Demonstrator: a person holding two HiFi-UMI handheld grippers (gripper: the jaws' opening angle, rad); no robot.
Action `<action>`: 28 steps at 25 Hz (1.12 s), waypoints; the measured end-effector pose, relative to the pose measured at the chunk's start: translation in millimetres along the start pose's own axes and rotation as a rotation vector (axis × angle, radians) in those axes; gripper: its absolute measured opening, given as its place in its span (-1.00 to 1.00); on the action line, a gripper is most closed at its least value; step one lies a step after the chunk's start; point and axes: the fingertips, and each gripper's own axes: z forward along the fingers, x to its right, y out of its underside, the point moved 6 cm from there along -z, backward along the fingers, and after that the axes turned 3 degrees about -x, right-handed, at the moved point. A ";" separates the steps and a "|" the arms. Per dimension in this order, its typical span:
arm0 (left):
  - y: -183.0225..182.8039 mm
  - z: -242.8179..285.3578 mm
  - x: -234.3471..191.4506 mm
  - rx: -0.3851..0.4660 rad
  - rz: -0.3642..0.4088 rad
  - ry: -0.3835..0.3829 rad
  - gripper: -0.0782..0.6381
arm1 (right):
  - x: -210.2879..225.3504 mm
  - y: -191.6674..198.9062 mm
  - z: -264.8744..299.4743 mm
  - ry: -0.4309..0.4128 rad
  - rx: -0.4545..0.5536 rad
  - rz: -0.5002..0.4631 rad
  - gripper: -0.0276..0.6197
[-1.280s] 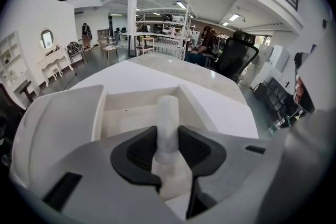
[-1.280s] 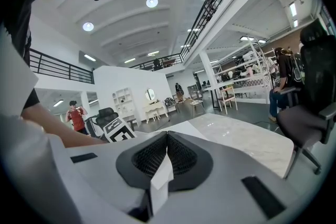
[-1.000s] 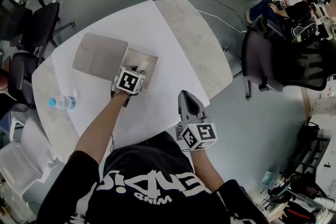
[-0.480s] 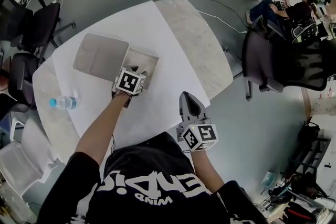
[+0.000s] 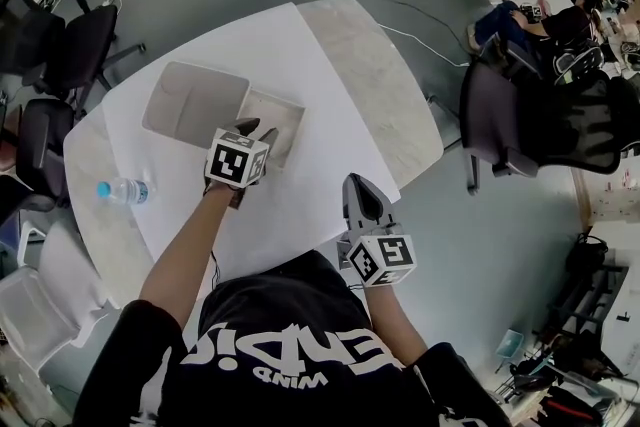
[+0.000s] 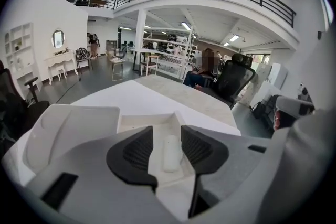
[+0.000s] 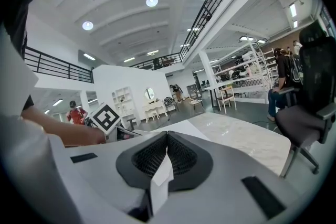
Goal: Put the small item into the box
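Big open hall, oval marble table (image 5: 375,85) under a white sheet (image 5: 300,45). Black chairs (image 5: 60,50) at the side, water bottle (image 5: 122,190) near the edge. The small item (image 6: 171,153) lies in the open box (image 5: 285,107). The left gripper (image 6: 167,132) has its jaws spread wide, just opened, and it's higher than a second ago. The right gripper (image 7: 167,136) has its jaws pressed together.

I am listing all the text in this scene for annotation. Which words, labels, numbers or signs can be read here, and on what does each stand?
"WIND": small white print on the person's black shirt, upside down in the head view.
Larger white letters above it: partly folded, not surely readable.
Water bottle label: too small to read.
Marker cubes on the left gripper and right gripper: square patterns only, no letters.
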 end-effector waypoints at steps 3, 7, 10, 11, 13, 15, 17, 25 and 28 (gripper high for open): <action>-6.9 -22.1 5.5 0.059 -0.005 0.019 -0.31 | -1.9 0.0 -1.1 -0.003 0.001 -0.006 -0.84; -14.4 -57.9 13.9 0.146 0.011 0.038 -0.31 | -6.6 -1.9 -3.1 -0.008 0.005 -0.021 -0.84; -17.4 -86.0 21.0 0.218 0.009 0.054 -0.31 | -9.3 -4.0 -5.6 -0.012 0.008 -0.031 -0.84; -17.3 -94.8 23.8 0.246 0.001 0.067 -0.31 | -10.2 -4.5 -6.7 -0.014 0.011 -0.035 -0.84; -16.1 -111.8 30.2 0.300 -0.007 0.091 -0.31 | -12.7 -5.5 -9.2 -0.020 0.019 -0.044 -0.84; -12.9 -127.3 36.1 0.346 0.005 0.095 -0.31 | -16.2 -6.2 -11.8 -0.025 0.022 -0.054 -0.84; -7.2 -140.1 41.2 0.383 0.017 0.098 -0.31 | -19.6 -6.7 -14.4 -0.029 0.023 -0.064 -0.84; 24.1 -168.1 52.2 0.525 0.046 0.063 -0.40 | -31.3 -9.1 -22.1 -0.037 0.064 -0.101 -0.84; 34.1 -171.7 50.7 0.565 0.040 0.043 -0.50 | -33.1 -7.1 -24.4 -0.035 0.073 -0.110 -0.84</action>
